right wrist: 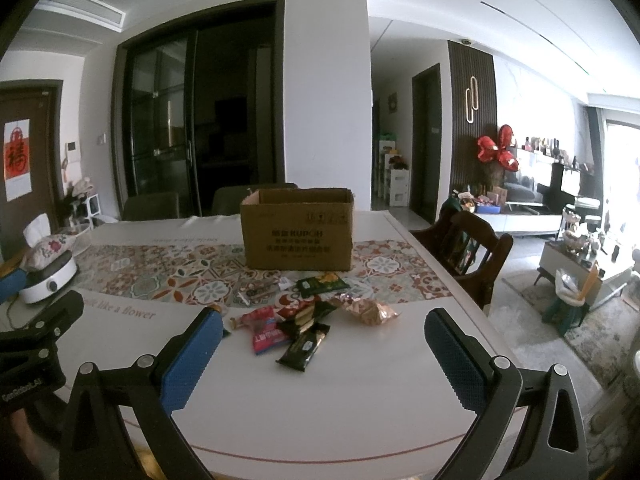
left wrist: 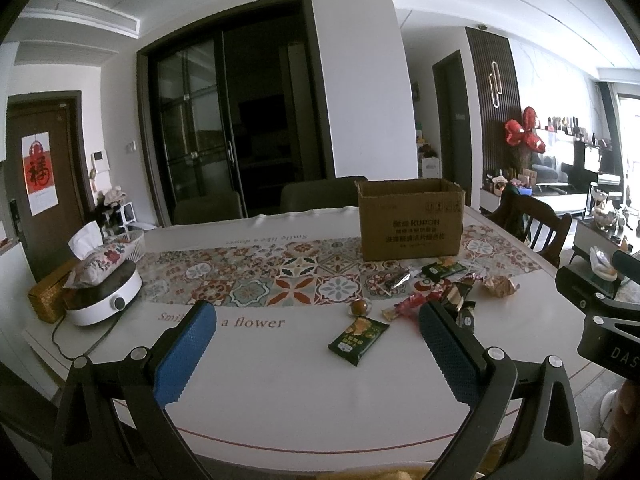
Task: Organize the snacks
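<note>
- Jaws on both grippers are spread wide and nothing is held between them; the left gripper (left wrist: 316, 340) and the right gripper (right wrist: 322, 344) are poised above the near edge of the white surface (left wrist: 280, 392), short of the snacks, which suggests that no pick has yet been begun.
- A loose heap of wrapped snacks (right wrist: 296, 320) lies on the surface just in front of the open brown cardboard box (right wrist: 298, 232), probably so that each piece can be lifted straight into it.
- One dark green snack packet (left wrist: 358, 340) lies apart from the heap, nearest the left gripper, with a small round brown sweet (left wrist: 359, 306) just beyond it; a crumpled gold foil wrapper (right wrist: 368, 312) sits at the heap's right edge.
- The box stands upright with its flaps open on the patterned tile-print runner (left wrist: 248, 276), and its inside cannot be seen.
- "KUPOH" can be read on the box front above lines of Chinese characters too small to make out.
- "a flower" is printed on the surface near the left gripper, and "like a flower" shows in the right view.
- Lettering on the red snack wrapper (right wrist: 266, 338) is too blurred to read.
- Well to the left, a floral fabric tissue cover (left wrist: 100, 264) rests on a round white appliance with a knob (left wrist: 108, 300), clear of the work.
</note>
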